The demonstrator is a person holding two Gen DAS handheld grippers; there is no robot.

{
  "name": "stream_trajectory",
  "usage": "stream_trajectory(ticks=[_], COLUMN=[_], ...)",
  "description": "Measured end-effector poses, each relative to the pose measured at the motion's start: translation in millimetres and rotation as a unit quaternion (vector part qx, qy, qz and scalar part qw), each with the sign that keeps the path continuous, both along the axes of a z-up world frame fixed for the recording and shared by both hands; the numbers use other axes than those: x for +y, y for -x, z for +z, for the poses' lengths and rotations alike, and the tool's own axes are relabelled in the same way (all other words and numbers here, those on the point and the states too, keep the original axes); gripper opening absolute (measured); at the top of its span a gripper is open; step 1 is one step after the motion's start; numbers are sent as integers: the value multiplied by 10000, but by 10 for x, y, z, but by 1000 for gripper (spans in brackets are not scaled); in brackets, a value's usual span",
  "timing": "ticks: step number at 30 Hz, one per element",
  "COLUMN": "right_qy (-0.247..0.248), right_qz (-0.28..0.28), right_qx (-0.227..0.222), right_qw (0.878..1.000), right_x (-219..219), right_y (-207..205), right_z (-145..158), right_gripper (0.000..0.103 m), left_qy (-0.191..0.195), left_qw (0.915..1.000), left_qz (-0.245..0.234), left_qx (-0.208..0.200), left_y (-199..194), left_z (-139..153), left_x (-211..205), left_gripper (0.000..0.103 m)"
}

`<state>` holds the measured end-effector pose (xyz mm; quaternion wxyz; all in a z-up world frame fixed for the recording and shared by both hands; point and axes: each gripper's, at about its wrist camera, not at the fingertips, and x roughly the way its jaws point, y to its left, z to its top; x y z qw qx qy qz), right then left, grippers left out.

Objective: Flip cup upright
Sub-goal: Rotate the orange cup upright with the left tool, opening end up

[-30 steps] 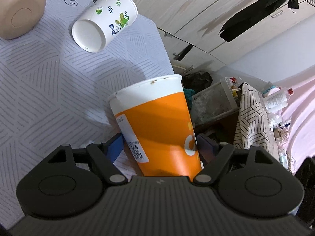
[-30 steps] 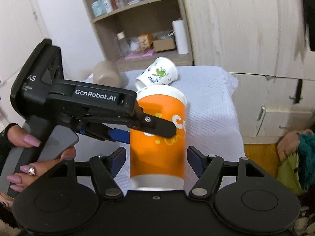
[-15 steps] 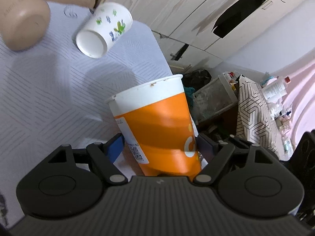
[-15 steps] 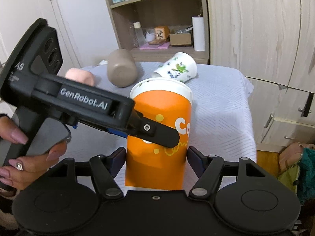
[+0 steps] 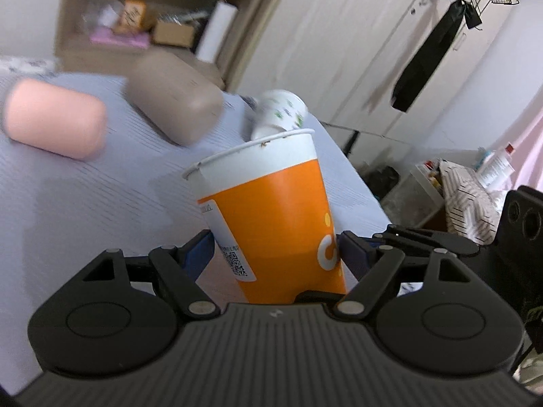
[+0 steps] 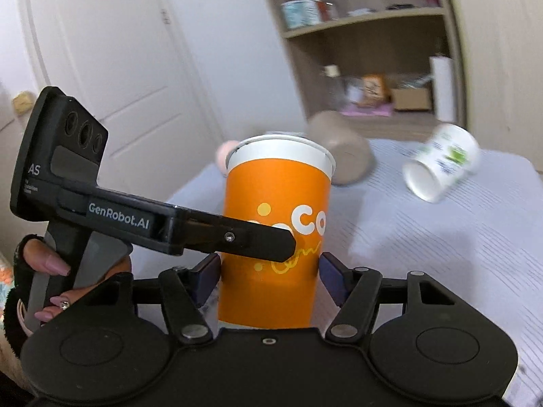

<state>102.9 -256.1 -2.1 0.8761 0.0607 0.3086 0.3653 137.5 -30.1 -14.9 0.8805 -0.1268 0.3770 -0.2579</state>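
Observation:
An orange paper cup point(image 5: 271, 217) with a white rim band stands nearly upright, mouth up, between the pads of both grippers. My left gripper point(image 5: 275, 254) is shut on its lower body. My right gripper point(image 6: 269, 271) also holds it at the lower body, pads touching both sides point(image 6: 275, 224). In the right wrist view the left gripper's finger point(image 6: 244, 240) crosses the cup's front. I cannot tell whether the cup's base rests on the table.
On the grey-white tablecloth point(image 5: 85, 196) lie a white leaf-print paper cup point(image 6: 441, 166) on its side, a taupe cup point(image 5: 173, 101) on its side and a pink cup point(image 5: 51, 122) on its side. A shelf unit point(image 6: 366, 68) stands behind; the table edge drops at the right point(image 5: 359, 183).
Both grippers have tilted up with the orange cup, bringing it from leaning to nearly upright; the views now show more of the room and shelf, with motion blur.

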Motion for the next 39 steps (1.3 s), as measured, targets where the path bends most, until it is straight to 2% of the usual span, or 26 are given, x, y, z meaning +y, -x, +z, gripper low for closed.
stream_trajectory(ticks=[4, 9, 14, 19, 22, 24, 28, 35, 39], right_qy=[-94, -254, -85, 272, 419, 342, 499, 540, 677], right_qz=[236, 421, 435, 273, 157, 132, 39, 45, -52], right_qx=[-317, -704, -1046, -1321, -1402, -1376, -1513, -1583, -1631], right_qw=[9992, 9963, 9935, 9905, 9891, 9898, 9872, 9859, 9843], right_x=[201, 364, 434, 522, 558, 527, 537, 479, 499], right_y=[-56, -109, -108, -130, -211, -290, -400, -510, -532], right_z=[17, 14, 32, 36, 7, -1, -24, -83, -112], right_gripper=[69, 68, 68, 68, 67, 67, 67, 67, 67], left_qy=[-175, -284, -685, -830, -837, -793, -804, -836, -823], left_qw=[9992, 9984, 9944, 9907, 9912, 9919, 9889, 9897, 9887], left_qz=[194, 202, 133, 81, 45, 90, 21, 4, 3], left_qx=[-312, -438, -794, -1074, -1027, -984, -1250, -1159, -1253], left_y=[32, -2, -9, -84, -219, -313, -387, -524, -564], left_z=[89, 180, 251, 296, 283, 276, 313, 296, 275], left_x=[188, 392, 361, 310, 301, 301, 244, 168, 124], left_gripper=[80, 80, 80, 79, 79, 79, 79, 79, 79])
